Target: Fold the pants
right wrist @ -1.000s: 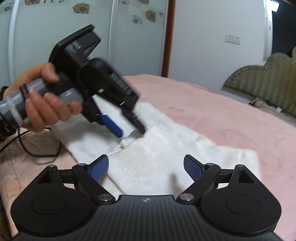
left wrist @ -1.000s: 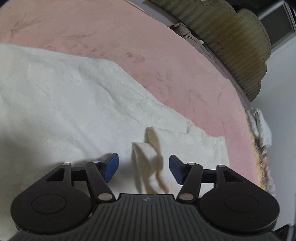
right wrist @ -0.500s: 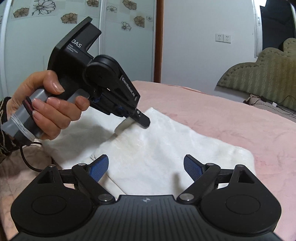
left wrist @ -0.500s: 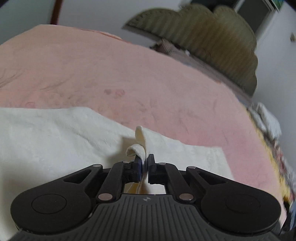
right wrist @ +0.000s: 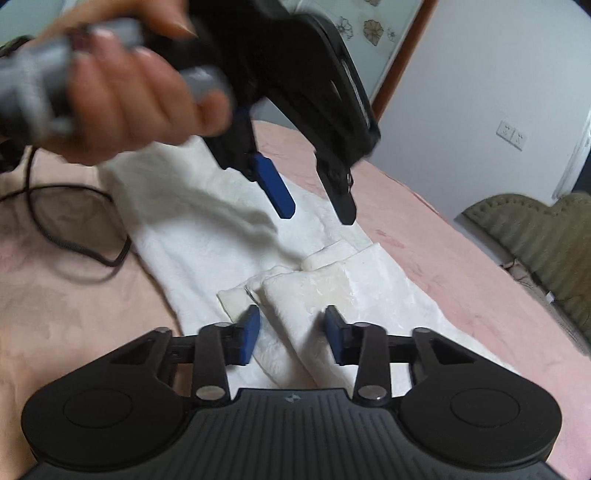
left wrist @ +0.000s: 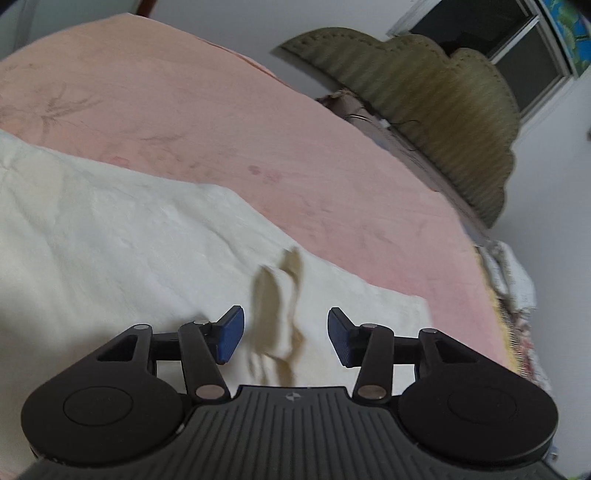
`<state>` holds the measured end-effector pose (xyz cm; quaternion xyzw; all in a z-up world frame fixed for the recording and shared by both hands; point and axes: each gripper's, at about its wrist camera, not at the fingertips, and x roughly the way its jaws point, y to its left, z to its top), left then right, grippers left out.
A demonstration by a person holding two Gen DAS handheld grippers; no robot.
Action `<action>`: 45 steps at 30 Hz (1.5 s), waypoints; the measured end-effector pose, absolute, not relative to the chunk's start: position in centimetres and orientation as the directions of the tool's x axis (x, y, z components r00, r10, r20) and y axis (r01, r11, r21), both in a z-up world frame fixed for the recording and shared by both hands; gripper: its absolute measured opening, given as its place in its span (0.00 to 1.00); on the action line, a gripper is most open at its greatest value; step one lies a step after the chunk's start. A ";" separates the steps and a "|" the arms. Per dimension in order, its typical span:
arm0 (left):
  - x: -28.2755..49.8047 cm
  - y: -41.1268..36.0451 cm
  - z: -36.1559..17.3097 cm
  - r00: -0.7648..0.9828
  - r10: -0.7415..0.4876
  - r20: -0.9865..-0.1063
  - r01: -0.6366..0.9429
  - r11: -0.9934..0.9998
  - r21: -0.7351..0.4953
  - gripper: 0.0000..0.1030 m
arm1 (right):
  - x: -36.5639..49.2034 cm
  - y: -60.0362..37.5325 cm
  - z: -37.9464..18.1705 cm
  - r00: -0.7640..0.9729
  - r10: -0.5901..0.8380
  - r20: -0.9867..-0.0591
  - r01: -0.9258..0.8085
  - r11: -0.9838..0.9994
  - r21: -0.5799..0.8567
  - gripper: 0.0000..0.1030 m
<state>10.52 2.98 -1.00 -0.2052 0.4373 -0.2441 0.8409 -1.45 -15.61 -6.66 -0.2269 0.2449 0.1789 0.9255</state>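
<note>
White pants (left wrist: pixel 122 240) lie flat on a pink bed (left wrist: pixel 207 122). In the left wrist view a small raised fold of the fabric (left wrist: pixel 280 291) stands between the open pads of my left gripper (left wrist: pixel 286 336), which touches nothing. In the right wrist view the pants (right wrist: pixel 207 229) show a folded-over edge (right wrist: pixel 306 284). My right gripper (right wrist: pixel 291 334) is open, low over the fabric, with the fold between its pads. The left gripper (right wrist: pixel 317 210) shows there too, open and raised above the pants in a hand.
A black cable (right wrist: pixel 74 229) loops on the bed at the left. A green padded headboard (left wrist: pixel 436 110) stands at the far right. A wall with a socket (right wrist: pixel 511 134) and a flowered wardrobe door (right wrist: pixel 373 29) stand behind the bed.
My left gripper shut on the raised fold half a second ago, then opened and let it go. It lifted above the pants. My right gripper moved lower and closer, and its jaws narrowed.
</note>
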 end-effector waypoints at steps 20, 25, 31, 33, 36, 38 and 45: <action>7.3 0.1 -3.8 0.430 -0.535 -0.727 0.291 0.845 -0.449 0.02 | -2.3 -20.1 -4.3 0.720 0.486 -0.496 -0.516 0.852 0.086 0.11; 8.4 0.7 -5.4 0.402 -0.564 -0.721 0.256 0.825 -0.503 0.15 | -3.2 -23.6 -2.5 0.713 0.559 -0.423 -0.531 0.825 0.195 0.12; 7.8 2.4 -4.9 0.413 -0.590 -0.694 0.242 0.806 -0.540 0.21 | -2.0 -24.3 -4.9 0.740 0.325 -0.589 -0.319 0.940 0.119 0.11; 7.2 3.5 -4.2 0.456 -0.556 -0.695 0.233 0.828 -0.510 0.28 | -2.4 -23.3 -5.1 0.760 0.285 -0.584 -0.306 0.950 0.064 0.12; 6.4 4.8 -3.3 0.533 -0.469 -0.705 0.224 0.881 -0.417 0.31 | -3.4 -22.3 -3.9 0.775 0.348 -0.527 -0.346 0.932 0.108 0.12; 5.8 5.3 -3.0 0.583 -0.388 -0.714 0.207 0.921 -0.331 0.35 | -3.1 -21.2 -3.8 0.771 0.347 -0.534 -0.352 0.931 0.096 0.12; 3.0 6.5 -3.1 0.772 0.017 -0.635 0.076 0.990 0.119 0.62 | -0.6 -20.4 -5.0 0.755 0.303 -0.582 -0.242 0.953 0.182 0.12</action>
